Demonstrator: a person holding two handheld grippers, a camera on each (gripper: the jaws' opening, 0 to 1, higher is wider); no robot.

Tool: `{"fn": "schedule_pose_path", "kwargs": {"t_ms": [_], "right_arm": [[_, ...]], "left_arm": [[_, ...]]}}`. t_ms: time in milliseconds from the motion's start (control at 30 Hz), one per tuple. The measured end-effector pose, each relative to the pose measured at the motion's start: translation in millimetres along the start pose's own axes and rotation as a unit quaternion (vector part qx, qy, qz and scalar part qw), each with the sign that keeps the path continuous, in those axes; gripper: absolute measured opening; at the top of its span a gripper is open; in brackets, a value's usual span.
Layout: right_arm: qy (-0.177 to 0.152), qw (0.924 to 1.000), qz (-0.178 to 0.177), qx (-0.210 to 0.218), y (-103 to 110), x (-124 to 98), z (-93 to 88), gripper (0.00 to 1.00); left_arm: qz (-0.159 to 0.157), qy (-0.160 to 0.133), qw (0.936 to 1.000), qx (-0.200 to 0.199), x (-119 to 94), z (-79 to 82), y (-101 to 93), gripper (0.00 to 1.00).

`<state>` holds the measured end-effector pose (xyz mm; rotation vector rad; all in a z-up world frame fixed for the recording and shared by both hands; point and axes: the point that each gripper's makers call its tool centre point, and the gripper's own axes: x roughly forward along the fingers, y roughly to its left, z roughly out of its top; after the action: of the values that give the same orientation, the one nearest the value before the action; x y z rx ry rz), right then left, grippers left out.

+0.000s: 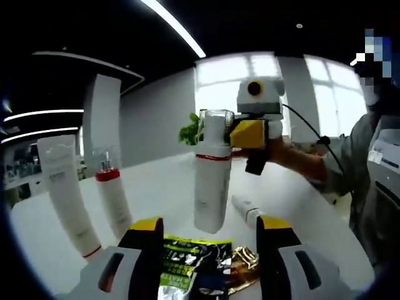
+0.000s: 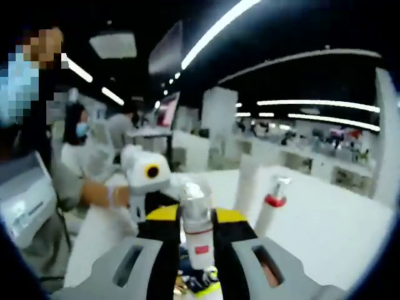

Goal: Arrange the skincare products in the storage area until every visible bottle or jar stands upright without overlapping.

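A white bottle [image 1: 211, 187] with a clear cap and a red band stands upright over the white table [image 1: 162, 181], held near its cap by my right gripper [image 1: 226, 134], which comes in from the right. In the right gripper view that gripper [image 2: 197, 219] is shut on the bottle [image 2: 196, 203] just under the cap. My left gripper [image 1: 209, 230] is open low over the table, nothing between its jaws. A white tube [image 1: 65, 200] and a pump bottle [image 1: 114, 203] with a red collar stand left of it. A small white bottle [image 1: 245, 209] lies on its side.
A green and black sachet [image 1: 190, 265] and a brown packet [image 1: 244, 262] lie under my left jaws. A plant [image 1: 189, 131] stands at the far edge. The person's sleeve [image 1: 369, 169] is at the right. My left gripper [image 2: 147, 187] faces the right one. People stand behind [image 2: 78, 134].
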<state>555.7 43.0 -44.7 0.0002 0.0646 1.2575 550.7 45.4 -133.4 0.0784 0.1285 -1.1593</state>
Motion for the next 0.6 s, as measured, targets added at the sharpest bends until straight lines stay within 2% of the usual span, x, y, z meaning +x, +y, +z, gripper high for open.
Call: {"fn": "schedule_pose_path", "kwargs": {"t_ms": [67, 100, 133, 200, 267, 333, 367, 500, 533, 600], "right_arm": [[-0.012, 0.9989, -0.020, 0.041, -7, 1, -1.0, 0.17], [-0.012, 0.9990, -0.017, 0.040, -6, 1, -1.8, 0.17], [-0.020, 0.9990, -0.004, 0.039, -2, 2, -0.9, 0.17], [-0.059, 0.9963, 0.025, 0.057, 9, 1, 6.6, 0.17], [-0.070, 0.9928, 0.053, 0.081, 19, 1, 6.5, 0.17], [-0.072, 0.9928, 0.055, 0.079, 21, 0, 3.5, 0.17], [-0.078, 0.9925, 0.053, 0.077, 21, -3, 2.5, 0.17], [-0.109, 0.9857, 0.078, 0.103, 26, -11, 4.3, 0.17], [-0.116, 0.9847, 0.083, 0.100, 27, -12, 3.7, 0.18], [-0.128, 0.9838, 0.091, 0.086, 30, -13, 2.9, 0.18]], "left_arm": [[-0.005, -0.011, 0.9999, -0.004, 1, 3.4, -2.9, 0.62], [-0.003, -0.016, 0.9999, -0.005, 1, 4.9, -3.0, 0.61], [-0.001, -0.017, 0.9998, -0.006, 1, 5.4, -3.0, 0.61], [-0.001, -0.019, 0.9998, -0.006, 1, 6.2, -3.4, 0.57], [-0.018, -0.021, 0.9995, -0.015, 1, 6.5, -9.9, 0.43], [-0.052, -0.032, 0.9977, -0.030, 0, 9.0, -22.4, 0.29], [-0.066, -0.039, 0.9965, -0.035, 0, 11.5, -27.7, 0.26], [-0.090, -0.046, 0.9922, -0.073, 0, 15.2, -41.4, 0.24], [-0.091, -0.043, 0.9921, -0.075, 0, 15.0, -42.4, 0.24], [-0.073, -0.022, 0.9952, -0.062, 2, 10.7, -42.5, 0.23]]}}
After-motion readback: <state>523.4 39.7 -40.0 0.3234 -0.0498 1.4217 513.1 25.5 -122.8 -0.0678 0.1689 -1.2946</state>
